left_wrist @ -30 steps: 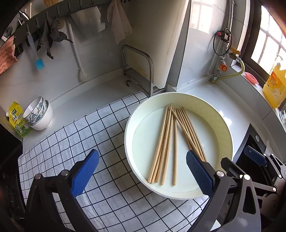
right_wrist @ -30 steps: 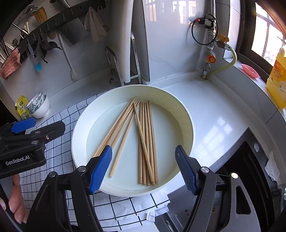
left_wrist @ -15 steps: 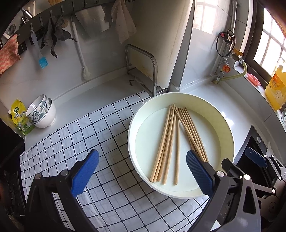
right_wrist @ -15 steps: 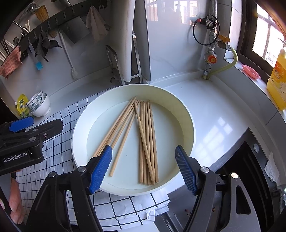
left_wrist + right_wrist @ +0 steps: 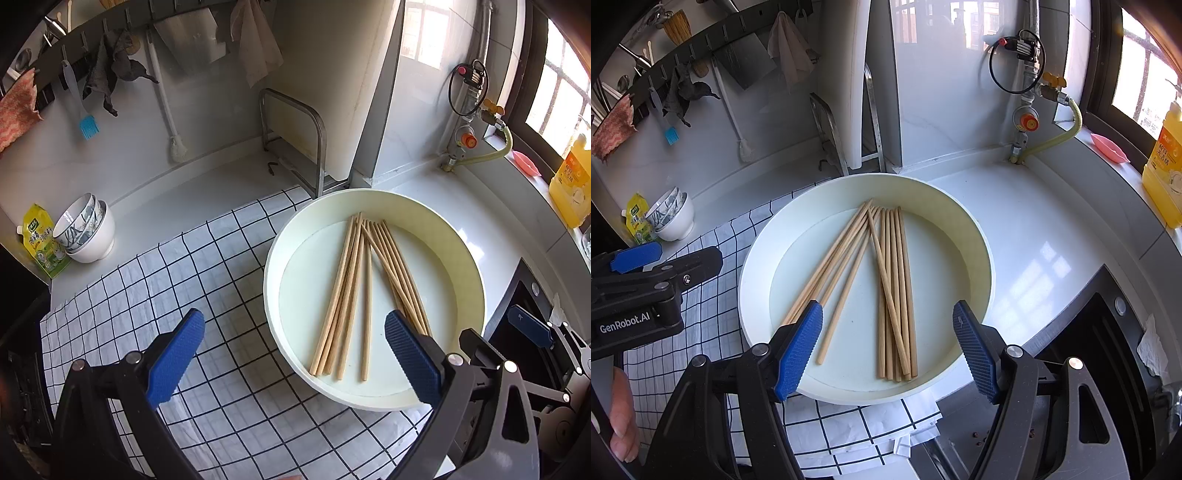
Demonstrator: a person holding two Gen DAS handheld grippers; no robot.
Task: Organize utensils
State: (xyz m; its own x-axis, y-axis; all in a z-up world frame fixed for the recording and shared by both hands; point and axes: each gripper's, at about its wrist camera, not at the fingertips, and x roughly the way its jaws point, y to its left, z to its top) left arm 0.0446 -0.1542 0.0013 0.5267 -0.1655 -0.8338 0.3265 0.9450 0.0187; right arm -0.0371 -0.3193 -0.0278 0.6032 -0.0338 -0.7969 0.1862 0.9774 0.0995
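White kitchen counter (image 5: 1027, 236) w/ grid cloth (image 5: 207, 266), chopsticks (image 5: 892, 288) in basin (image 5: 979, 236), both tongs (image 5: 293, 354) (image 5: 888, 345) released

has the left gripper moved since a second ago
Yes. In the left wrist view the round cream plastic basin and stacked white bowls sit slightly farther right and lower, so the left gripper drifted left and back slightly.

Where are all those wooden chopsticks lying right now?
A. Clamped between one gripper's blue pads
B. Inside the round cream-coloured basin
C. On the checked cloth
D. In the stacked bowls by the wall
B. The chopsticks all lie flat on the bottom of the basin, in two fanned bunches; the left gripper and the right gripper hang open above it, holding nothing.
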